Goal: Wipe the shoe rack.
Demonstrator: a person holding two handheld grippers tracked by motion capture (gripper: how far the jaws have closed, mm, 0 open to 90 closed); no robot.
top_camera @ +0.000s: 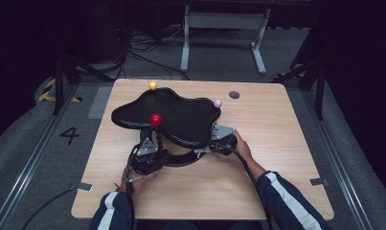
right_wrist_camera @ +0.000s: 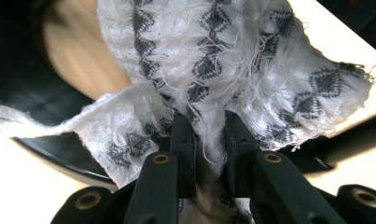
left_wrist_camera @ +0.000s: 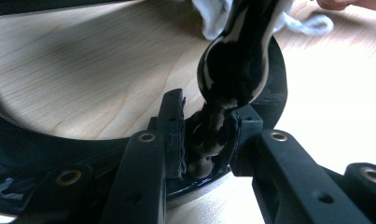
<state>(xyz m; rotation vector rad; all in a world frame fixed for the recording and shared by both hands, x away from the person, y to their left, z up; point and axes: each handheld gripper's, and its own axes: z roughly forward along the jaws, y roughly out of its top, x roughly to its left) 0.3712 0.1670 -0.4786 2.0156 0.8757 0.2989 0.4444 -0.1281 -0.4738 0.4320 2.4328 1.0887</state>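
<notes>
A: High view first. Wooden table (top_camera: 277, 158), with a black wavy-edged tray stand (top_camera: 174, 115) lifted over its near middle, above a dark ring base (top_camera: 178, 160). Three balls on the stand: yellow ball (top_camera: 153, 85) at the far rim, pink ball (top_camera: 218, 103) at the right rim, red ball (top_camera: 155, 119) toward the front.

B: And the hands?

A: Left gripper (top_camera: 147, 155) just under the red ball, at the beaded black stem (top_camera: 159, 139) below it. Right gripper (top_camera: 219, 141) tucked against the stand's right underside. Two dark sleeves with white stripes in from the bottom edge.

B: Left gripper view?

A: Clamped on the glossy black stem (left_wrist_camera: 232, 65), pads pinching one narrow bead low down, just above the ring base (left_wrist_camera: 31, 144). Barely any gap beyond the bead itself. Bare wood inside the ring. A scrap of white cloth (left_wrist_camera: 213, 18) behind the stem, near the top edge.

B: Right gripper view?

A: Closed tight on a white knitted cloth (right_wrist_camera: 223, 60) with grey diamond patterning, a fold squeezed between the pads. Frayed threads loose at the edges, the rest bunched up and spread above the jaws. Black curve of the ring base (right_wrist_camera: 50, 149) behind on the left, pale table under it.
</notes>
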